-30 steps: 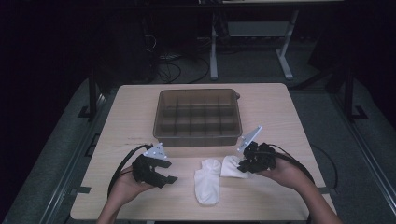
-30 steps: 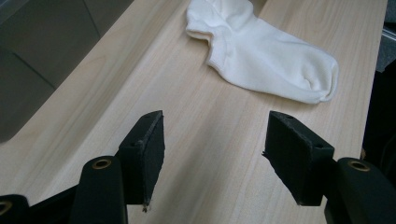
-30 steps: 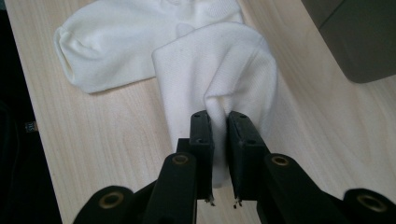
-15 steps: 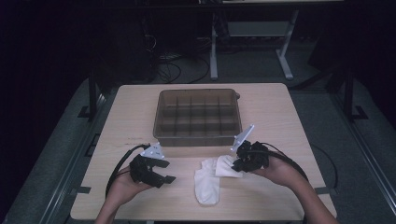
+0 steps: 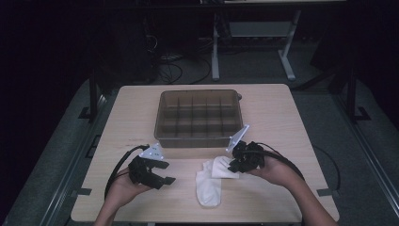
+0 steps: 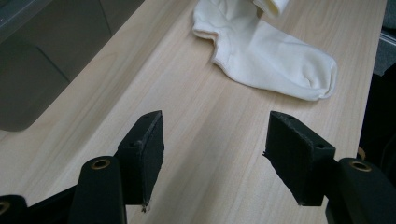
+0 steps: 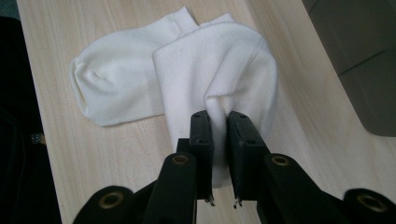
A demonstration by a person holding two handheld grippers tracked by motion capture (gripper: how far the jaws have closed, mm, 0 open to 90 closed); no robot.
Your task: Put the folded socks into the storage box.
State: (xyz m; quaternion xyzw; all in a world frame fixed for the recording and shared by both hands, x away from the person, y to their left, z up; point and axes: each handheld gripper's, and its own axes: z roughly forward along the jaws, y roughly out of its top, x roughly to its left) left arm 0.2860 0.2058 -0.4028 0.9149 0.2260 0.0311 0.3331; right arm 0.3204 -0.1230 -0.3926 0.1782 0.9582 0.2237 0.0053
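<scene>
Right gripper view is showing the right tongs clamped together on a pinched ridge of the upper white sock, its fine knitted weave bunching into a soft fold between the flat black pads while the rest of it is draping over the cuff end of the lower white sock, which is lying flat and limp on the desk. The desk is a pale wood-grain laminate, smooth and matte. Left gripper view is showing the left tongs standing wide apart with nothing between them, the blocky rubbery pads hovering over bare desk surface, with the lower sock lying just beyond them, its rounded toe pointing toward the desk's edge and its ribbed cuff curling open. In the high view the right tongs are sitting at the right end of the socks near the front of the desk, and the left tongs are resting to the left, near the lower sock but apart from it. Behind both, a translucent brownish plastic organizer box is sitting mid-desk, rectangular with rounded corners and divided by thin walls into a grid of small square compartments.
</scene>
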